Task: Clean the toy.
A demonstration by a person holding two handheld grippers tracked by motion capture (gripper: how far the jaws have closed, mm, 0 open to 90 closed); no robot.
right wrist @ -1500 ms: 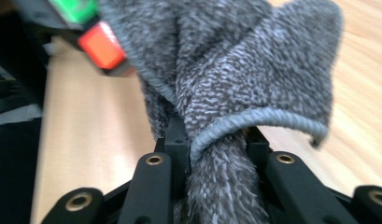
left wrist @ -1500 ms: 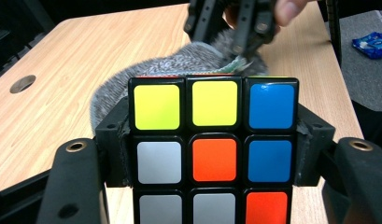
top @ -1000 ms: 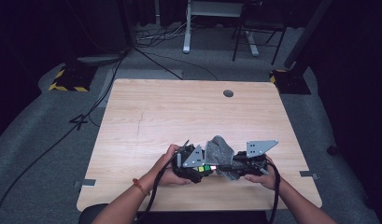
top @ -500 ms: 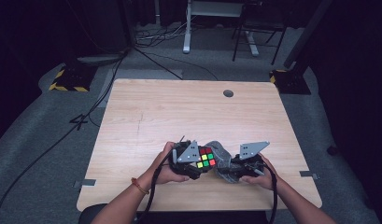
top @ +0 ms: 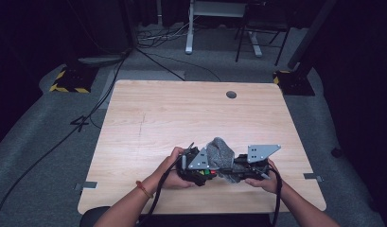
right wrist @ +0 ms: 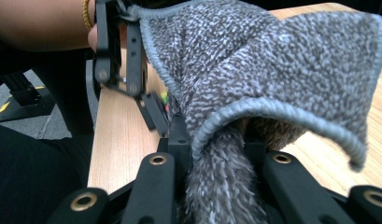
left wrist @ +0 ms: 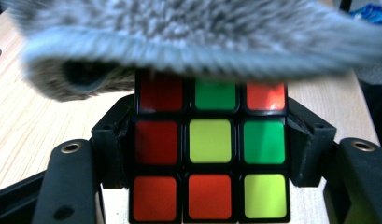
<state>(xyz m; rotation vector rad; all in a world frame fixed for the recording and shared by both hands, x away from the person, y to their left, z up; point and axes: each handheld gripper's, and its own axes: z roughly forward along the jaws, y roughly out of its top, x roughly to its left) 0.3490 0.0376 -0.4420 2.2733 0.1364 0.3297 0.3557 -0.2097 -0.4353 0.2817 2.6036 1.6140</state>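
Rubik's cube (left wrist: 210, 165), black-framed, clamped at both sides between black jaws above the near edge of the wooden table (top: 181, 113); visible face showing red, green and orange along the top row, red, yellow-green and green across the middle, orange, orange and yellow-green along the bottom. Grey terry cloth (right wrist: 272, 79) with a stitched hem, bunched at one end between the other pair of jaws, folded over and draped across the cube's top, covering the upper edge of that face.

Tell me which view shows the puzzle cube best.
The left gripper view: the puzzle cube faces the camera between the jaws, stickers sharp, top row under the grey cloth. The high view shows a small coloured corner; the right gripper view a sliver.
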